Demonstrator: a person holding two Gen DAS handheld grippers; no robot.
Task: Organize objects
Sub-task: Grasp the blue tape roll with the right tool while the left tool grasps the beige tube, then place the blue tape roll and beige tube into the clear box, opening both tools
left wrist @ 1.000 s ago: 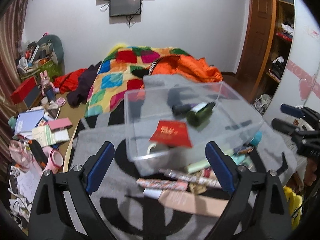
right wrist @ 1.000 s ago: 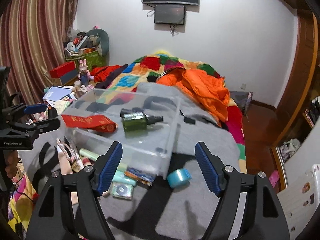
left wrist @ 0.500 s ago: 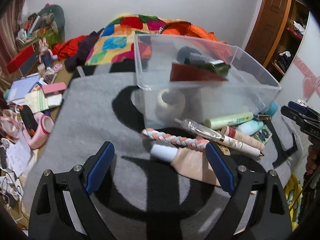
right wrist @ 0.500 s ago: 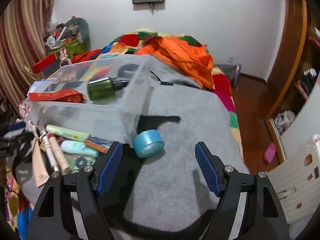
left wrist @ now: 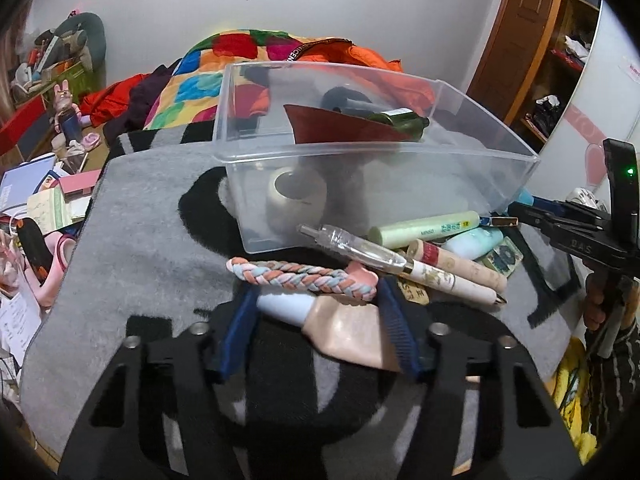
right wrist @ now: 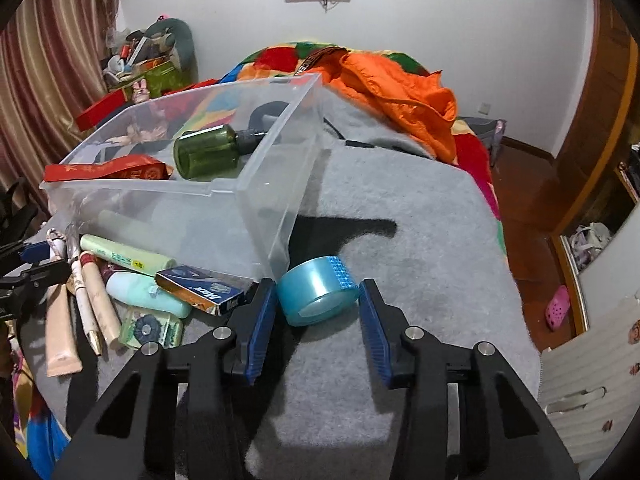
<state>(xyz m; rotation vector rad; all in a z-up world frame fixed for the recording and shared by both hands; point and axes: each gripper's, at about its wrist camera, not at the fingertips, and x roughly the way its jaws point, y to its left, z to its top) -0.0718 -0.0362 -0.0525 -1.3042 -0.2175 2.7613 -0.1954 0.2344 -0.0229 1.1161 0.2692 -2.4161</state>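
A peach tube with a pale blue cap [left wrist: 340,326] lies on the grey blanket [left wrist: 132,240] in front of a clear plastic bin [left wrist: 228,128]. My left gripper [left wrist: 318,300] straddles it. Its jaws are closing, and the blue pads [left wrist: 236,332] touch the cap and the flat end. In the right wrist view a blue tape roll [right wrist: 316,286] sits by the bin's [right wrist: 280,184] corner. My right gripper [right wrist: 317,286] is closing on it, with a pad against each side. The bin holds a green bottle [right wrist: 208,152] and a red envelope [right wrist: 104,170].
A braided band [left wrist: 300,274], a clear pen [left wrist: 352,246], a green tube [left wrist: 424,226] and a small blue box [right wrist: 200,288] lie along the bin's front. A colourful quilt and an orange duvet [right wrist: 400,92] lie behind. Clutter covers the floor [left wrist: 44,208] to the left.
Both grippers have dropped toward the blanket. The left jaws narrowed from wide apart onto the peach tube, and the right jaws narrowed onto the blue tape roll.
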